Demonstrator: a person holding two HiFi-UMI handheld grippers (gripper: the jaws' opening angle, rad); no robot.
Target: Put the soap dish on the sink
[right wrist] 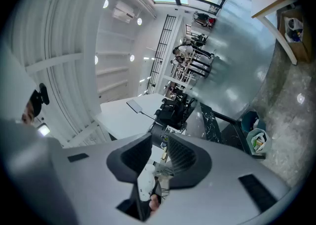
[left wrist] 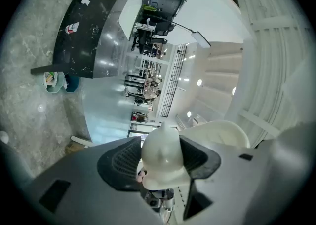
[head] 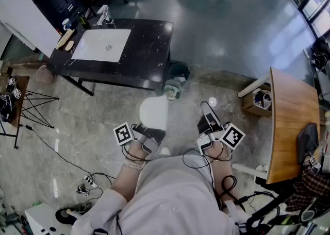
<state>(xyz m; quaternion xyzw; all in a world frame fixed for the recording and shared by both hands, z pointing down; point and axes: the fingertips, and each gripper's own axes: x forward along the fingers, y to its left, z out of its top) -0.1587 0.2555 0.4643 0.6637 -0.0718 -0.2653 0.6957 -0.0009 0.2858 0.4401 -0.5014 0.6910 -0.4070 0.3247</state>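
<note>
A white soap dish (head: pixel 153 113) is clamped between the jaws of my left gripper (head: pixel 153 132), held low in front of the person's body over the stone floor. The left gripper view shows the dish (left wrist: pixel 163 157) filling the gap of that gripper (left wrist: pixel 160 145), with both ribbed pads pressed on its sides. My right gripper (head: pixel 208 111) is alongside on the right with nothing in it. Its jaws (right wrist: pixel 159 145) stand a narrow gap apart. The white sink (head: pixel 85 53) is set in a black marble counter (head: pixel 147 48), far ahead at the upper left.
A faucet (head: pixel 103 15) and small items (head: pixel 66 38) stand at the sink's left end. A dark bin (head: pixel 179 69) and a bagged one (head: pixel 172 89) sit by the counter's near right corner. A wooden table (head: pixel 291 120) and a crate (head: pixel 258 100) are to the right, with a tripod stand (head: pixel 31 106) to the left.
</note>
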